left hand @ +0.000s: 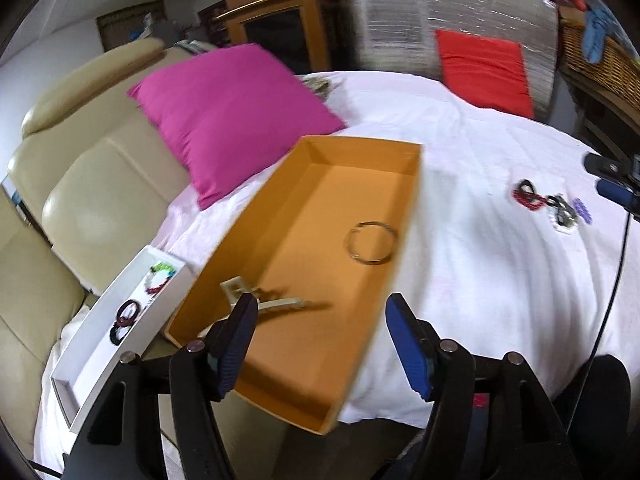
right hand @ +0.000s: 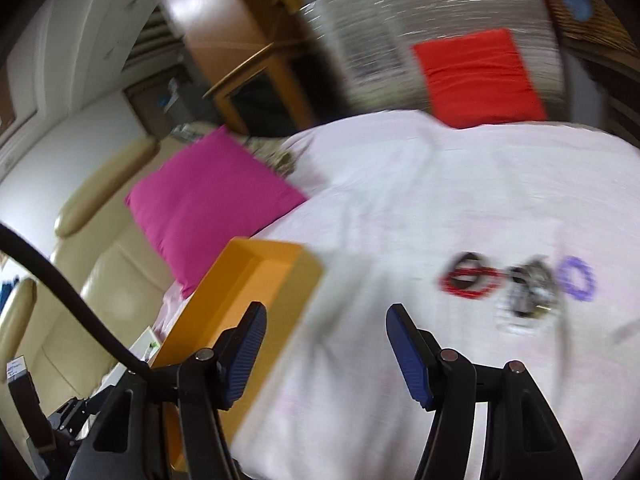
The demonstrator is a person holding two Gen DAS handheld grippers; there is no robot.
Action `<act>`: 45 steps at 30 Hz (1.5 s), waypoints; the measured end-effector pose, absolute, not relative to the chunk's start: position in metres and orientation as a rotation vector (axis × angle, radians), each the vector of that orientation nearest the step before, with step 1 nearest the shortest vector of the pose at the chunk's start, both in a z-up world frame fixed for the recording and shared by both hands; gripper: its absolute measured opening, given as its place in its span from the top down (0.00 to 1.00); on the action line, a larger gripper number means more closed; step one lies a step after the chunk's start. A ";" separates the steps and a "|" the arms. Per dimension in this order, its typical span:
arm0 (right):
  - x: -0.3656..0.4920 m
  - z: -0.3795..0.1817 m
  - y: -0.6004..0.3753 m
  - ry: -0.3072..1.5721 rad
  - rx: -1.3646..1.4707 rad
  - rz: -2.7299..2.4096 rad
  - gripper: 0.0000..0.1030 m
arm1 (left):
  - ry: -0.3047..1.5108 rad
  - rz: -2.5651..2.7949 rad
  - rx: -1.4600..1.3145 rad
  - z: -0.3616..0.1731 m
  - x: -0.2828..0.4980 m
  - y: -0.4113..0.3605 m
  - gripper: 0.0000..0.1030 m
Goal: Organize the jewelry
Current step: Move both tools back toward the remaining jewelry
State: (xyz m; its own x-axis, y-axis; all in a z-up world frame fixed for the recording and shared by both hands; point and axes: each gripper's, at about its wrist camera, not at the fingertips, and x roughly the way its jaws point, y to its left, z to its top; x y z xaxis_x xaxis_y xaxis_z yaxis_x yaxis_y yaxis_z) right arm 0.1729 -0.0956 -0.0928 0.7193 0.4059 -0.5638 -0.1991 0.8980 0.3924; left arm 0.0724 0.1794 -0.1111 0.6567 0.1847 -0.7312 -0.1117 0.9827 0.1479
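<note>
An orange box (left hand: 280, 280) lies on the white bedsheet and holds a thin metal bangle (left hand: 371, 243) and a cream hair clip (left hand: 256, 298). A white tray (left hand: 100, 344) to its left holds a multicoloured bracelet (left hand: 160, 278) and dark hair ties (left hand: 126, 316). A loose pile sits at the right: red and black bands (left hand: 528, 196), a dark metal piece (left hand: 562, 210), a purple scrunchie (left hand: 582, 210). My left gripper (left hand: 322, 312) is open above the box's near end. My right gripper (right hand: 324, 322) is open and empty; the orange box (right hand: 248, 284) is left of it and the blurred pile (right hand: 516, 284) is ahead to the right.
A magenta pillow (left hand: 228, 116) lies on a beige sofa (left hand: 80, 200) left of the bed. A red cushion (left hand: 484, 68) leans at the far end. A wicker basket (left hand: 600, 52) stands at the far right. The right gripper's tip (left hand: 612, 184) enters at the right edge.
</note>
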 end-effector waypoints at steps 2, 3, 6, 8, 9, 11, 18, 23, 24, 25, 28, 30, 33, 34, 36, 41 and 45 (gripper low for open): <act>0.160 -0.093 -0.132 0.685 0.339 0.299 0.36 | 0.841 0.138 0.110 -0.111 0.073 0.163 0.35; 0.153 -0.094 -0.152 0.679 0.354 0.276 0.36 | 0.846 0.119 0.117 -0.111 0.075 0.154 0.35; 0.134 -0.100 -0.199 0.672 0.391 0.216 0.36 | 0.868 0.060 0.138 -0.114 0.083 0.128 0.35; 0.122 -0.107 -0.230 0.669 0.423 0.181 0.36 | 0.882 0.026 0.149 -0.116 0.090 0.111 0.35; 0.119 -0.109 -0.241 0.669 0.438 0.168 0.36 | 0.885 0.011 0.150 -0.117 0.093 0.105 0.35; 0.111 -0.117 -0.264 0.668 0.468 0.147 0.36 | 0.891 -0.016 0.153 -0.118 0.101 0.093 0.35; 0.109 -0.140 -0.290 0.677 0.533 0.126 0.36 | 0.925 -0.077 0.159 -0.124 0.127 0.063 0.35; 0.117 -0.157 -0.294 0.693 0.560 0.139 0.36 | 0.912 -0.133 0.174 -0.128 0.151 0.042 0.35; 0.120 -0.160 -0.294 0.696 0.563 0.141 0.37 | 0.908 -0.148 0.168 -0.129 0.157 0.039 0.35; 0.122 -0.163 -0.294 0.700 0.562 0.142 0.37 | 0.906 -0.160 0.163 -0.131 0.166 0.036 0.35; 0.129 -0.172 -0.297 0.715 0.559 0.139 0.38 | 0.909 -0.195 0.150 -0.138 0.186 0.029 0.35; 0.135 -0.177 -0.299 0.722 0.564 0.136 0.39 | 0.910 -0.222 0.142 -0.144 0.203 0.024 0.35; 0.149 -0.183 -0.301 0.730 0.554 0.119 0.39 | 0.912 -0.258 0.133 -0.152 0.230 0.016 0.35; 0.157 -0.184 -0.301 0.731 0.545 0.112 0.39 | 0.921 -0.273 0.125 -0.156 0.242 0.013 0.35; 0.168 -0.186 -0.301 0.734 0.525 0.098 0.39 | 0.933 -0.290 0.115 -0.160 0.259 0.009 0.35; 0.206 -0.189 -0.294 0.751 0.428 0.053 0.42 | 0.959 -0.352 0.129 -0.171 0.301 -0.010 0.50; 0.232 -0.193 -0.294 0.766 0.407 0.025 0.50 | 0.979 -0.434 0.156 -0.181 0.325 -0.032 0.53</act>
State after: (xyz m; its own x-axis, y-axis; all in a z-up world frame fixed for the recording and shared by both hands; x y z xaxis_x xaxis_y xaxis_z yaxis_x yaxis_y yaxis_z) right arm 0.2318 -0.2941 -0.1931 0.7246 0.1687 -0.6682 0.1240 0.9219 0.3671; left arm 0.3246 -0.0316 -0.1811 0.4804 -0.2845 -0.8296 0.4232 0.9037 -0.0648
